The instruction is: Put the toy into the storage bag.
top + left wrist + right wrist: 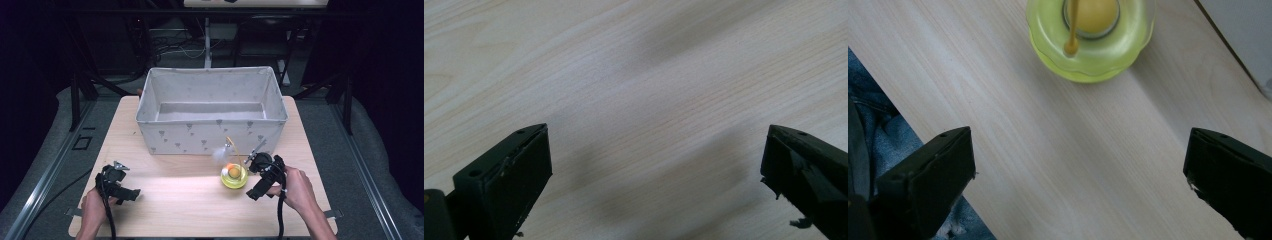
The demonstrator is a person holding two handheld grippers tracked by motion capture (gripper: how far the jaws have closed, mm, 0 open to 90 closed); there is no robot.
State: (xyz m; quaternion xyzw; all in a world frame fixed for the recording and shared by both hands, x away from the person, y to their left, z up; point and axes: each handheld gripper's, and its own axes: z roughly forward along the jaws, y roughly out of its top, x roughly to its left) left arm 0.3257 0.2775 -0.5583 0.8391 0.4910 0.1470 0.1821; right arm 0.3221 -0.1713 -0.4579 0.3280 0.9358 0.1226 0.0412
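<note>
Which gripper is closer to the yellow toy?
The right gripper, beside the yellow toy near the fabric bin; the left gripper is far across the table.

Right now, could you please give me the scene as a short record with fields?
surface: wooden table
bin: grey fabric bin, open top, at the table's far side, looks empty
toy: yellow-green toy with an orange ball in its middle and a thin wand rising from it, in front of the bin
left gripper: open, over bare wood near the table's front left
right gripper: open, just right of the toy, pointed at it, not touching
</note>
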